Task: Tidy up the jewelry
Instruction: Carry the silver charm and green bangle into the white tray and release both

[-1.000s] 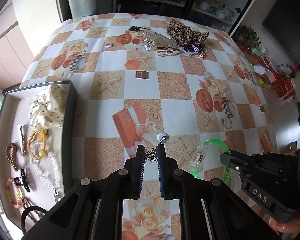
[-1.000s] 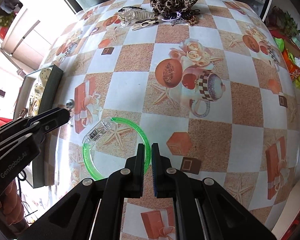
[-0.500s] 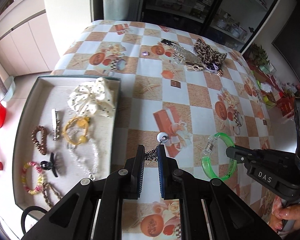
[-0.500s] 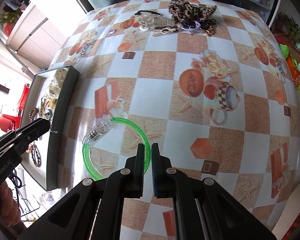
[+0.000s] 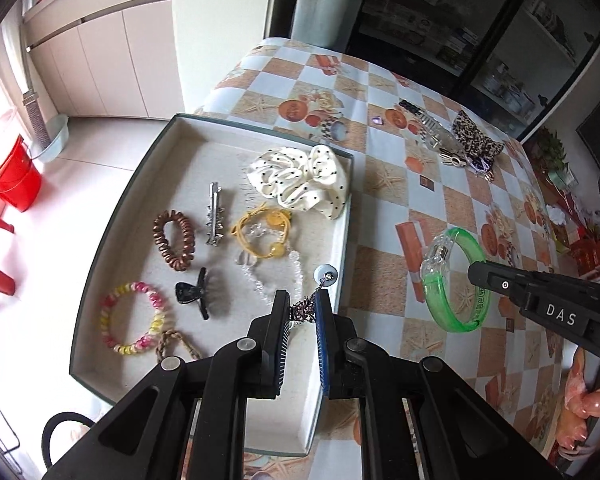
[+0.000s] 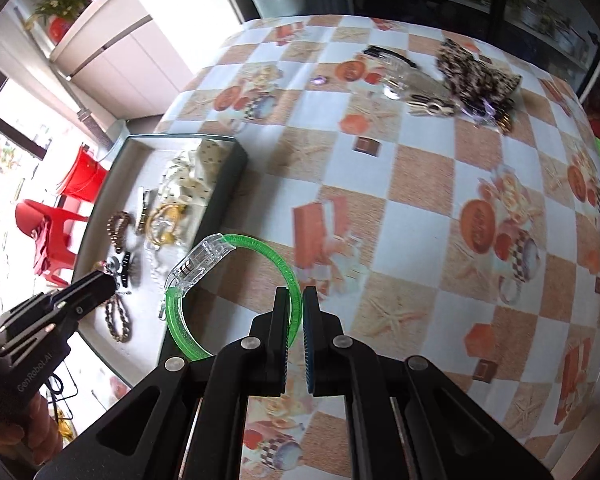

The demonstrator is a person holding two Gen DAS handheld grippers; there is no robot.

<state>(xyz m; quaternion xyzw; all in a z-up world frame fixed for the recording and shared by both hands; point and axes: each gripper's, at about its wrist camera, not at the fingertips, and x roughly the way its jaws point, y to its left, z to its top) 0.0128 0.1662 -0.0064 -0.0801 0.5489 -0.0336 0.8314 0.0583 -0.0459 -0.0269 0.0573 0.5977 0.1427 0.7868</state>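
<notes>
My left gripper (image 5: 302, 309) is shut on a small chain earring (image 5: 309, 307) with a pale round disc (image 5: 325, 274), held over the right rim of the grey tray (image 5: 342, 256). My right gripper (image 6: 296, 308) is shut on a green plastic bangle (image 6: 256, 245) with a clear clasp, hanging above the tablecloth just right of the tray (image 6: 224, 192). In the left wrist view the same bangle (image 5: 444, 300) hangs from the right gripper's black fingers (image 5: 496, 282). The tray holds a white dotted scrunchie (image 5: 300, 182), hair ties, clips and bead bracelets.
A heap of leftover pieces lies at the table's far side: a leopard-print scrunchie (image 5: 476, 138), a clear claw clip (image 5: 434, 132), and a small purple gem (image 5: 377, 120). Red stools and a bucket (image 5: 14, 172) stand on the floor left of the table. A person's hand (image 5: 588, 404) holds the right gripper.
Both grippers have travelled left and risen a little, each still holding its piece. The earring now hangs over the tray's right rim, and the bangle has come close beside the tray.
</notes>
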